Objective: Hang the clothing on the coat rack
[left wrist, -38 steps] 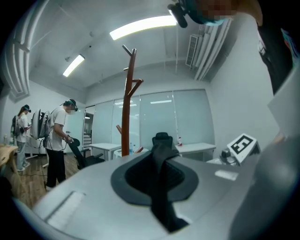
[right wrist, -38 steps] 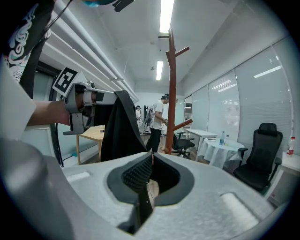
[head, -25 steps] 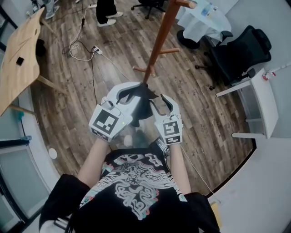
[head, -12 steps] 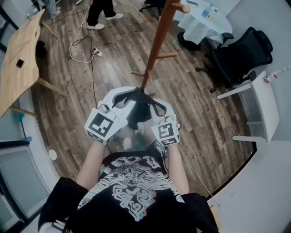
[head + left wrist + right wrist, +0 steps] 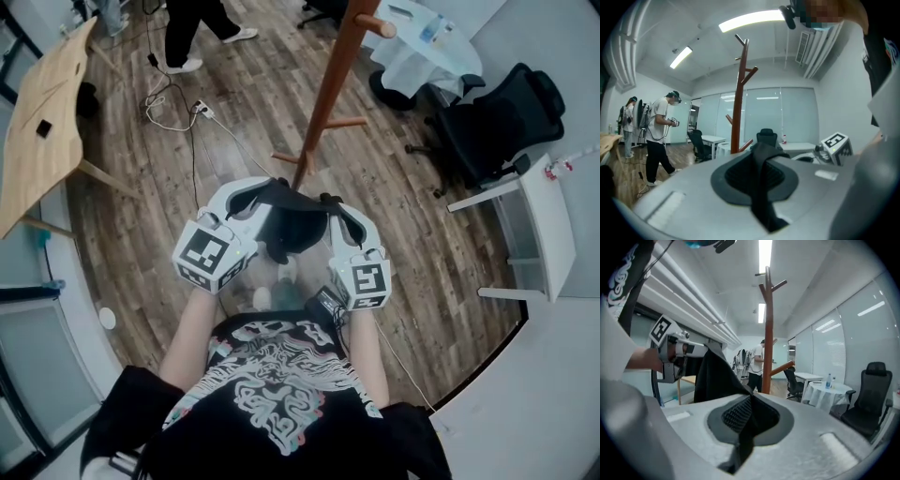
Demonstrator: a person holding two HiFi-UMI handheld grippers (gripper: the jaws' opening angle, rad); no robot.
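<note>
In the head view the brown wooden coat rack (image 5: 325,94) rises just beyond my hands, its pegs sticking out low and high. A black garment (image 5: 298,228) hangs stretched between both grippers. My left gripper (image 5: 269,190) is shut on one edge of it, and my right gripper (image 5: 329,201) is shut on the other edge. In the left gripper view a black fold (image 5: 761,187) is pinched across the pad, with the rack (image 5: 738,98) ahead. The right gripper view shows the cloth (image 5: 716,376) draping left from the shut jaws, and the rack (image 5: 768,329) standing behind.
A wooden table (image 5: 42,122) stands at the left, and cables (image 5: 173,103) lie on the plank floor. A black office chair (image 5: 497,117), a round white-clothed table (image 5: 427,47) and a white desk (image 5: 544,211) fill the right. A person (image 5: 192,23) stands at the far end.
The right gripper, open a second ago, has shut on the garment and drawn right, spreading the cloth. Both hands dropped slightly towards me. The person in the background has walked left.
</note>
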